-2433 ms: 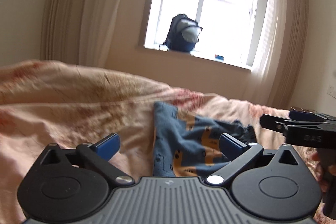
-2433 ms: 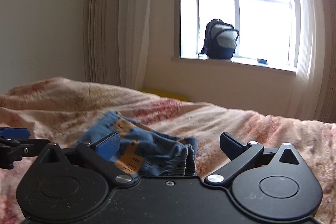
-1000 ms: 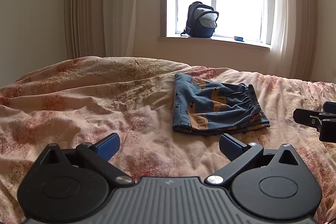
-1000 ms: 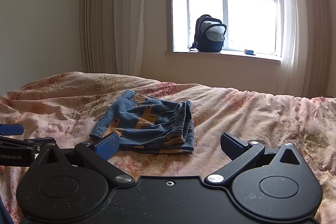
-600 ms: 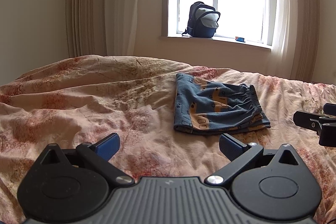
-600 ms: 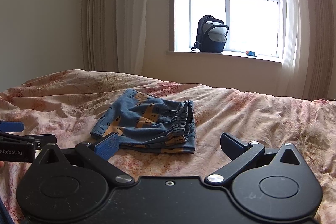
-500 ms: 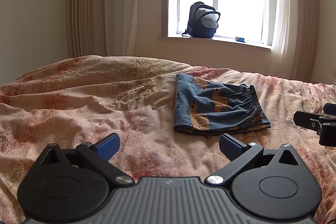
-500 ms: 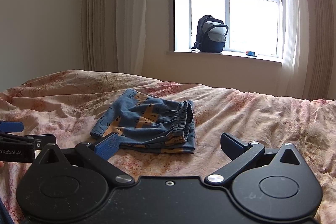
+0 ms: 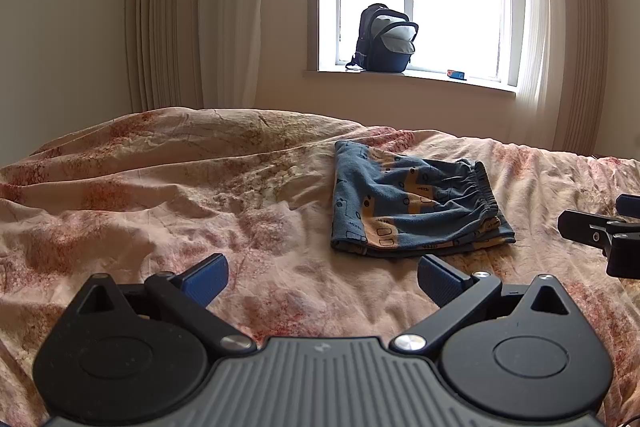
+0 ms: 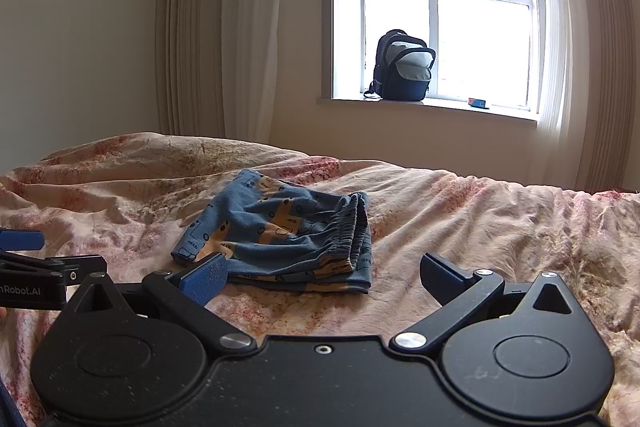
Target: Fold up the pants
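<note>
Left wrist view: left gripper (image 9: 322, 277) spread wide, holding nothing, folded pants (image 9: 416, 207) flat on the bedspread (image 9: 160, 195) just ahead. Right wrist view: right gripper (image 10: 322, 279) wide apart too, empty, pants (image 10: 280, 235) ahead, slightly left.

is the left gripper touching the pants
Apart. The left wrist view shows bare bedspread between the open left gripper and the folded pants.
</note>
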